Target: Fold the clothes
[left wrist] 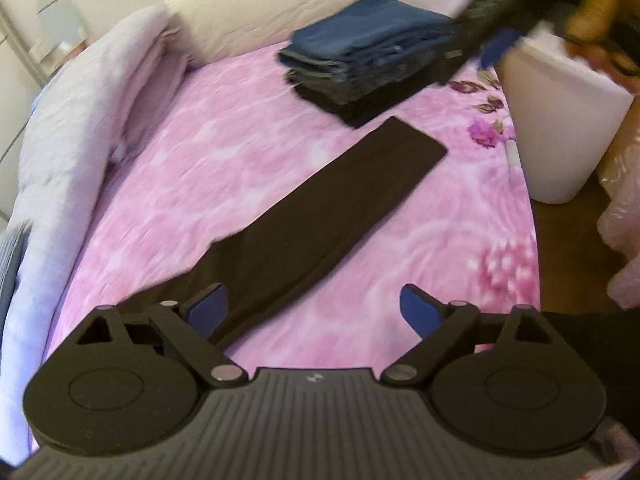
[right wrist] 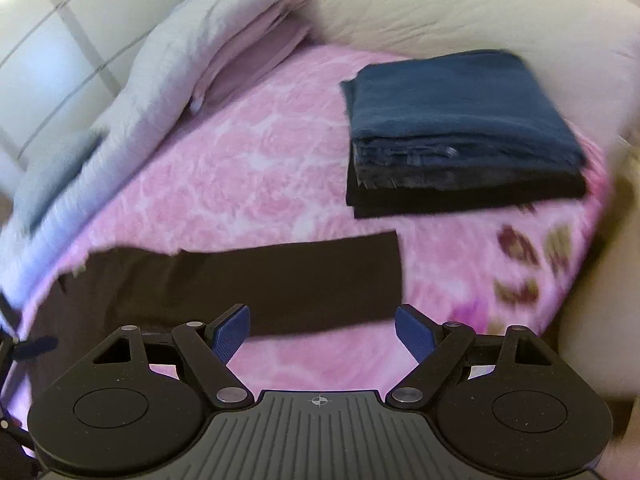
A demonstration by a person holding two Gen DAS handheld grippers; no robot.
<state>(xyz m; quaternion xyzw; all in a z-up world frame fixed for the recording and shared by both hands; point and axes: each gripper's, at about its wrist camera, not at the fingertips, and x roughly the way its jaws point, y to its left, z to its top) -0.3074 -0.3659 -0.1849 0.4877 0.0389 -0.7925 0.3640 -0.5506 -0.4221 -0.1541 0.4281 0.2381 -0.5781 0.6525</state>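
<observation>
Both tongs are seen spread wide with nothing between the blue pads: the left tongs (left wrist: 314, 312) are held low over the near part of the bed (left wrist: 248, 140), and the right tongs (right wrist: 322, 330) are held likewise above the pink floral bedspread (right wrist: 260, 168). A long dark garment (left wrist: 320, 196) is laid flat on the bed as a narrow folded strip; in the left wrist view it runs from beneath the left pad (left wrist: 208, 312) diagonally toward the far right corner, and in the right wrist view it lies crosswise just beyond the fingertips. Its squared end is stopped close to a stack of folded clothes (right wrist: 464, 128), without touching it. The stack, blue pieces on top of a black one, is set near the far right corner of the bed, in front of a cream cushioned headboard (right wrist: 460, 8). Along the left edge of the bed a pale folded blanket (right wrist: 132, 92) is piled. A white bin (left wrist: 560, 128) is seen off the right edge in the left wrist view, and the other tool is blurred at the top right there.
</observation>
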